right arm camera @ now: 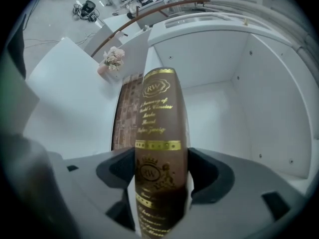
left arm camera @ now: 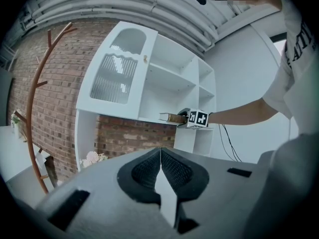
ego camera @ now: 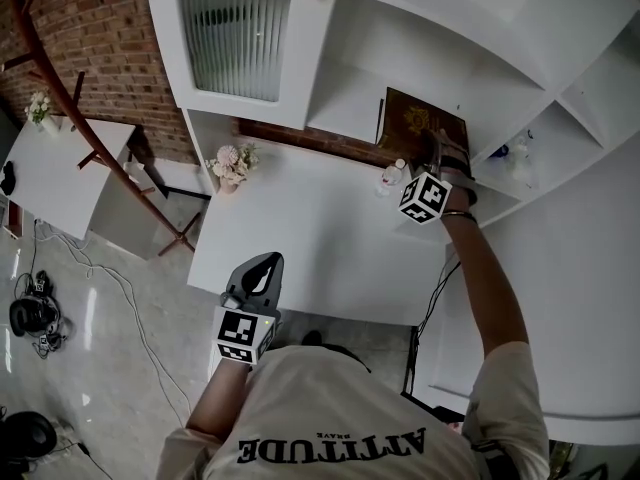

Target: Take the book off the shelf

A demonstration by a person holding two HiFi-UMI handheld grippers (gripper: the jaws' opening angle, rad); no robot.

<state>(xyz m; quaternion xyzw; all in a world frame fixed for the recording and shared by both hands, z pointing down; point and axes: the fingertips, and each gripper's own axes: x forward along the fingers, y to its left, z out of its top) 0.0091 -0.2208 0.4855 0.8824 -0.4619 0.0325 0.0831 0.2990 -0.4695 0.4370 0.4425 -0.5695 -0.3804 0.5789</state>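
A brown book (ego camera: 425,123) with gold print lies in an open compartment of the white shelf unit (ego camera: 360,98). Its spine (right arm camera: 158,148) faces the right gripper view. My right gripper (ego camera: 433,150) reaches into that compartment, and the spine sits between its wide-spread jaws. The pads (right arm camera: 207,171) flank the spine closely, with a thin gap on the right side. The left gripper view shows that book (left arm camera: 172,117) flat at the shelf's edge. My left gripper (ego camera: 262,271) hangs low over the near edge of the white desk (ego camera: 320,258), its jaws together and empty.
A small pot of pale flowers (ego camera: 232,165) and a small bottle (ego camera: 392,176) stand at the back of the desk. A ribbed glass cabinet door (ego camera: 235,38) is up left. A wooden coat stand (ego camera: 90,138) and a second white table (ego camera: 50,178) are at left.
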